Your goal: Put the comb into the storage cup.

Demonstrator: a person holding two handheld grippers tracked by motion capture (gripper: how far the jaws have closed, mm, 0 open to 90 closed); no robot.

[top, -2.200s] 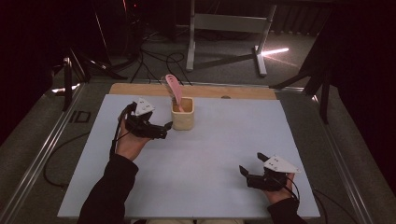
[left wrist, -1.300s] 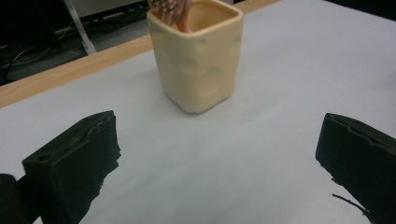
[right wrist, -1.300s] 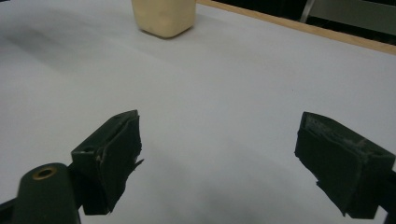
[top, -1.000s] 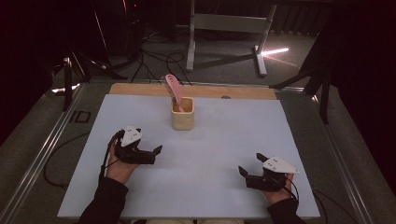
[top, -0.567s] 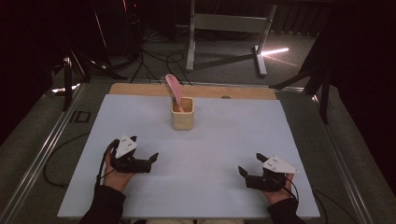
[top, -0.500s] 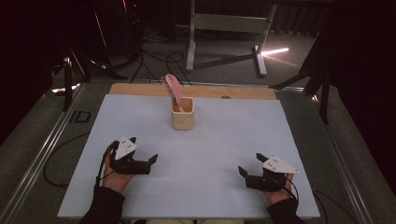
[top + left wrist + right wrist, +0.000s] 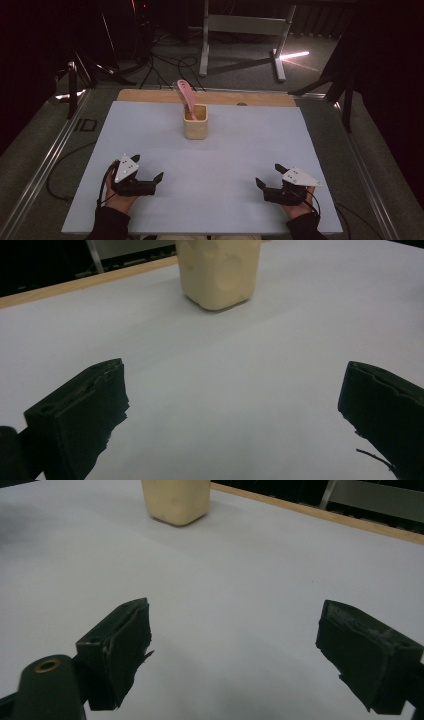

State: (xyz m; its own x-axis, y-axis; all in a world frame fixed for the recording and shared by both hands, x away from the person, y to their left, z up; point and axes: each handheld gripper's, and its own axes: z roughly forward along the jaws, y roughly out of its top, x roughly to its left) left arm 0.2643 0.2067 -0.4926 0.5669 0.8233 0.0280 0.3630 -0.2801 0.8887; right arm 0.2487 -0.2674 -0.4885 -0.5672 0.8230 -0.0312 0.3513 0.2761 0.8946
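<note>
Left hand-held gripper (image 7: 159,178): low over the near left part of the bench (image 7: 240,150), jaws spread wide, nothing between them. Confirmed in the left gripper view, with bare white surface showing across the gap.

Right hand-held gripper (image 7: 259,183): low over the near right part of the bench, jaws likewise wide apart and empty. Same reading in the right gripper view.

Item under work: cream-coloured cup (image 7: 195,121), upright, toward the far middle of the bench, just short of the wooden strip (image 7: 150,95) along the far edge. Pink spatula (image 7: 186,96) standing in the cup, handle end down inside, blade end up and leaning toward the far left. Long axis near vertical, tilted away from the person.

Governing relation: cup well apart from both hand-held grippers, forward of each and between their lines. From the left one, forward and to the right; from the right one, forward and to the left. In the left gripper view, cup (image 7: 220,271) ahead and slightly left of centre between the jaws; in the right gripper view, cup (image 7: 175,500) ahead and off to the left. Left hand judged marginally nearer, though the margin is small.

Judgement: spatula placed, both hands parked clear. Any further approach would call for a long forward reach, with risk of tipping the cup via the leaning spatula.
</note>
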